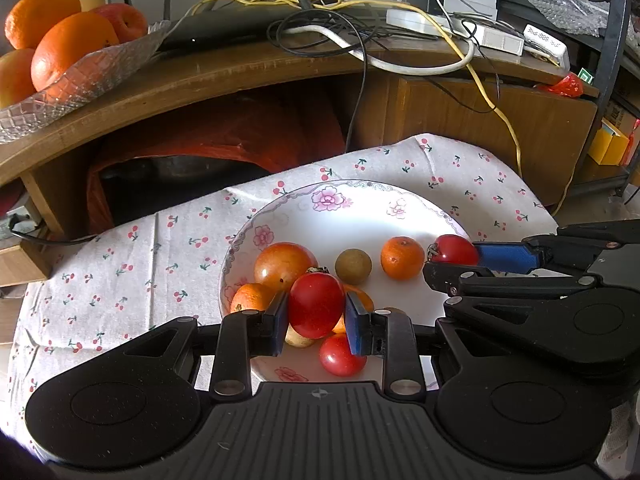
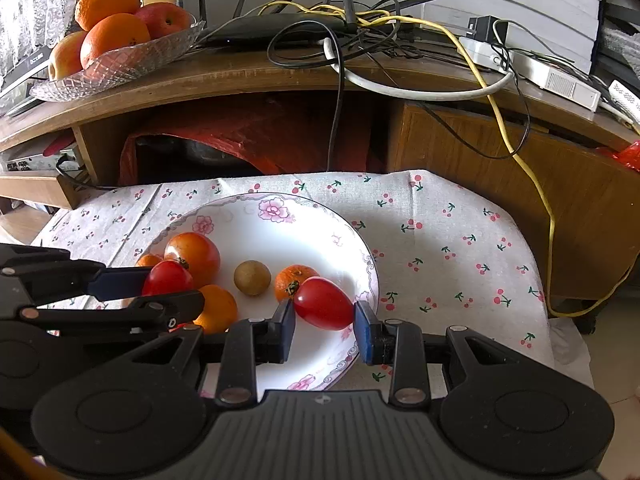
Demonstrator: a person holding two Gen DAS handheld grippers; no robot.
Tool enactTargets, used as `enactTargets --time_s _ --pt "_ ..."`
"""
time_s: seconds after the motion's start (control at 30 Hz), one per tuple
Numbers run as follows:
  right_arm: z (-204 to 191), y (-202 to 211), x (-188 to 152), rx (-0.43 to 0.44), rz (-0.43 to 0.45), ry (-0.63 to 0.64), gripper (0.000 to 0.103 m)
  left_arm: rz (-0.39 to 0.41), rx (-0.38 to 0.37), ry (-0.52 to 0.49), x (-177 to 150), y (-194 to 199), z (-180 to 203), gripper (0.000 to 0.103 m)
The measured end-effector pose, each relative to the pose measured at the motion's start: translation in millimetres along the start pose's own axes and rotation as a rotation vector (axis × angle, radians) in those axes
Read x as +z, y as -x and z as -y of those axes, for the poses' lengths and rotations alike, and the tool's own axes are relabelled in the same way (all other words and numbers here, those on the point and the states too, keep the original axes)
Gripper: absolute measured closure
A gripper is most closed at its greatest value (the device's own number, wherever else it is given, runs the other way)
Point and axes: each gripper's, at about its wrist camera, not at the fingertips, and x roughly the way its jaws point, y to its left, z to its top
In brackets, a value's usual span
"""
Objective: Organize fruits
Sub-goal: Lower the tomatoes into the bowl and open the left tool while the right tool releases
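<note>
A white floral plate (image 1: 320,216) (image 2: 360,248) sits on a cherry-print cloth and holds small fruits. These are an orange-red tomato (image 1: 280,264) (image 2: 196,254), a brown longan (image 1: 353,266) (image 2: 252,278), mandarins (image 1: 402,258) (image 2: 290,276) and a loose red tomato (image 1: 340,356). My left gripper (image 1: 316,312) (image 2: 172,290) is shut on a red cherry tomato (image 1: 316,300) (image 2: 166,276) over the plate's near left part. My right gripper (image 2: 324,316) (image 1: 456,264) is shut on another red cherry tomato (image 2: 324,302) (image 1: 456,248) at the plate's right side.
A glass bowl (image 1: 80,80) (image 2: 120,68) with oranges and an apple stands on the wooden cabinet top at the back left. Tangled cables, a router and a power strip (image 2: 552,76) cover the cabinet behind. Bare cloth (image 2: 460,248) lies right of the plate.
</note>
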Motion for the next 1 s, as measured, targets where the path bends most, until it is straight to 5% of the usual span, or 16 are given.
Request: enactTargets --time_s 1.0 --pt "2.6 -4.5 2.1 0.033 -0.008 -0.051 0.068 0.004 0.01 0.033 1.1 1.0 -3.9 0.065"
